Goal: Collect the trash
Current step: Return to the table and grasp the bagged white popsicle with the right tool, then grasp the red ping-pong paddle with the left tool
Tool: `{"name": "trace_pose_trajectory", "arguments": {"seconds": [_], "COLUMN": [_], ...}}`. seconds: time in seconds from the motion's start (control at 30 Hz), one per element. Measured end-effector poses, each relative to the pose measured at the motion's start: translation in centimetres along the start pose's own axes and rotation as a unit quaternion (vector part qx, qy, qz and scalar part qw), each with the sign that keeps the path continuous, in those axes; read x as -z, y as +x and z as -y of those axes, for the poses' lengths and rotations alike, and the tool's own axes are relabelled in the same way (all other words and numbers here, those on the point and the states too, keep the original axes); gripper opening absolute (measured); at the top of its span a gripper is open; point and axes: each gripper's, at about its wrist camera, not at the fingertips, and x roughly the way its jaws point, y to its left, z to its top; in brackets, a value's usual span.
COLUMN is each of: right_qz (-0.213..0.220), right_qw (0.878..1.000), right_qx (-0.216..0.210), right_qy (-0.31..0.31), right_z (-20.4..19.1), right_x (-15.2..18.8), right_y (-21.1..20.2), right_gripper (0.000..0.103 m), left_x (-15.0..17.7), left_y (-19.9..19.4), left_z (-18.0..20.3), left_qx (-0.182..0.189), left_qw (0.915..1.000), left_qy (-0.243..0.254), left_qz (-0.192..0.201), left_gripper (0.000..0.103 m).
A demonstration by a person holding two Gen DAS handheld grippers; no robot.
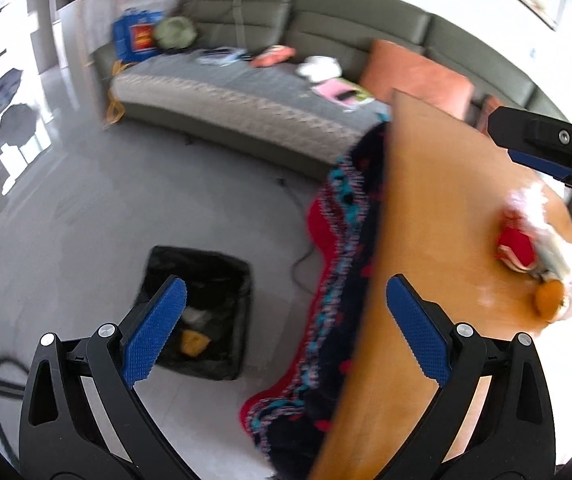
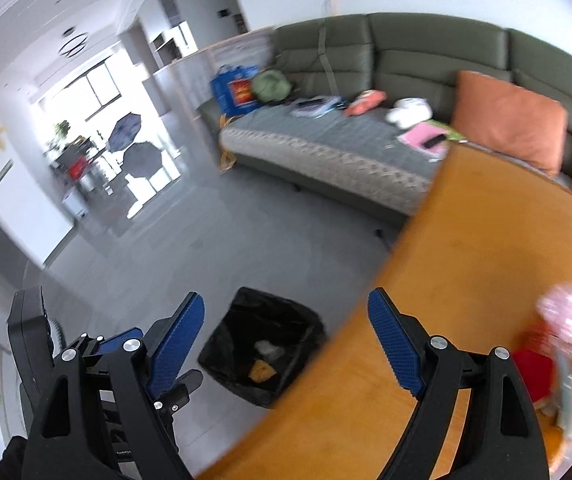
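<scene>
A black-lined trash bin [image 1: 202, 300] stands on the grey floor, left of the wooden table [image 1: 446, 216]; a yellow scrap and a pale scrap lie inside it. My left gripper [image 1: 286, 320] hangs open and empty, above the gap between the bin and the table edge. Trash lies blurred on the table at the right: a red wrapper [image 1: 516, 250], white tissue [image 1: 534, 204] and an orange peel [image 1: 550, 300]. In the right wrist view my right gripper [image 2: 286, 340] is open and empty over the bin [image 2: 262, 348] and the table edge [image 2: 366, 320]. The trash pile [image 2: 566, 340] lies to its right.
A red, blue and dark rug [image 1: 346, 260] lies under the table's left side. A long green sofa [image 1: 246, 92] with orange cushions [image 1: 414, 72] and loose items runs along the back wall. A dark cable [image 1: 302, 256] crosses the floor by the rug.
</scene>
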Motion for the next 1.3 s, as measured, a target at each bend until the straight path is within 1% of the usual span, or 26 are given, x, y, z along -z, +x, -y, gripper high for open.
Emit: {"name": "trace_pose_trajectory", "arguments": {"seconds": [0.1, 0.2, 0.27, 0.4, 0.5, 0.57, 0.63, 0.7, 0.77, 0.83, 0.87, 0.9, 0.97, 1.0, 1.07, 1.13, 1.2, 1.3], "right_qz": [0.014, 0.024, 0.028, 0.026, 0.007, -0.013, -0.044, -0.066, -0.099, -0.124, -0.141, -0.146, -0.131, -0.123, -0.095, -0.065, -0.036, -0.009], "right_qw": [0.999, 0.997, 0.995, 0.989, 0.982, 0.977, 0.971, 0.968, 0.964, 0.960, 0.959, 0.959, 0.964, 0.968, 0.972, 0.975, 0.976, 0.974], "right_qx": [0.042, 0.074, 0.088, 0.136, 0.182, 0.205, 0.228, 0.237, 0.245, 0.247, 0.241, 0.237, 0.218, 0.207, 0.193, 0.181, 0.174, 0.176], "right_qy": [0.005, 0.018, 0.029, 0.052, 0.056, 0.056, 0.050, 0.046, 0.043, 0.045, 0.050, 0.057, 0.069, 0.077, 0.093, 0.111, 0.129, 0.138], "right_z": [2.8, 6.2, 8.2, 12.9, 16.2, 18.0, 19.9, 20.8, 22.1, 23.2, 23.9, 24.3, 24.8, 24.9, 25.2, 25.5, 25.9, 25.9], "right_x": [0.9, 2.0, 2.6, 4.2, 5.3, 6.0, 7.1, 7.8, 8.6, 9.4, 9.9, 10.3, 10.7, 10.6, 10.4, 10.1, 9.7, 8.8], "right_y": [-2.6, -5.0, -6.1, -8.0, -8.4, -7.9, -6.8, -5.9, -4.7, -3.8, -3.2, -3.0, -3.7, -4.3, -6.0, -7.9, -10.0, -11.9], "right_gripper": [0.084, 0.084, 0.084, 0.084, 0.084, 0.084, 0.084, 0.083, 0.077, 0.062, 0.045, 0.039, 0.029, 0.027, 0.027, 0.027, 0.027, 0.027], "left_x": [-0.3, -0.4, -0.4, -0.2, -0.4, -0.5, -0.6, -0.7, -0.7, -0.5, -0.5, -0.5, -0.5, -0.5, -0.6, -0.7, -0.9, -1.3], "left_y": [0.4, 0.7, 1.0, 1.7, 2.4, 2.9, 3.5, 4.0, 4.6, 5.2, 5.5, 5.7, 6.1, 6.3, 6.7, 7.5, 8.3, 9.8], "left_z": [3.7, 7.5, 9.9, 14.0, 16.6, 17.7, 18.8, 19.6, 20.6, 21.6, 22.1, 22.5, 23.4, 23.9, 24.8, 26.0, 27.3, 28.8], "left_qx": [0.023, 0.043, 0.056, 0.073, 0.084, 0.085, 0.081, 0.079, 0.075, 0.073, 0.073, 0.074, 0.077, 0.078, 0.079, 0.082, 0.084, 0.082], "left_qw": [0.9994, 0.9976, 0.9960, 0.9929, 0.9905, 0.9898, 0.9894, 0.9888, 0.9880, 0.9871, 0.9865, 0.9860, 0.9844, 0.9831, 0.9808, 0.9767, 0.9717, 0.9680], "left_qy": [0.028, 0.053, 0.069, 0.094, 0.108, 0.112, 0.118, 0.123, 0.131, 0.137, 0.140, 0.143, 0.150, 0.157, 0.169, 0.190, 0.212, 0.224], "left_qz": [0.000, 0.000, -0.002, -0.011, -0.016, -0.020, -0.023, -0.028, -0.034, -0.039, -0.042, -0.045, -0.050, -0.053, -0.055, -0.059, -0.063, -0.078], "left_gripper": [0.097, 0.097, 0.097, 0.097, 0.097, 0.097, 0.097, 0.097, 0.097, 0.097, 0.097, 0.097, 0.097, 0.097, 0.097, 0.097, 0.097, 0.097]}}
